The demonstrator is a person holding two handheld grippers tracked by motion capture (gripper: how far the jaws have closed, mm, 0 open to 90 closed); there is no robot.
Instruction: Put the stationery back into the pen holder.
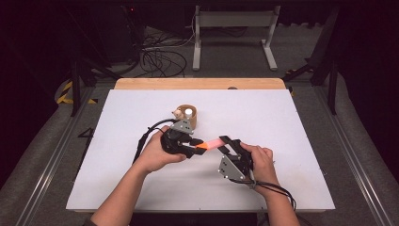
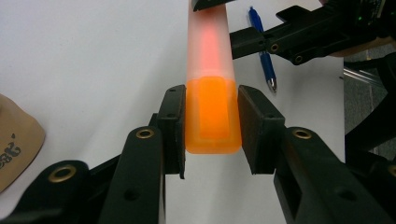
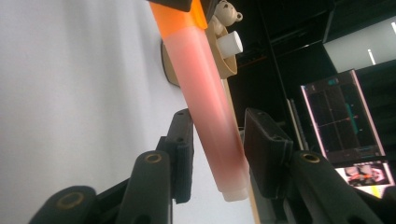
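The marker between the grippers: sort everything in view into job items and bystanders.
In the job: orange-capped marker; left gripper around its cap; right gripper around its barrel.

Lying about: blue pen; wooden holder with a small bear; white table.

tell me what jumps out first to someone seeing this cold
The glowing pink and orange marker, held level above the middle of the white table between the left gripper, clamped on its orange cap, and the right gripper, whose jaws flank its pale barrel. Next, the tan round holder just behind, with a small teddy bear figure at its rim.
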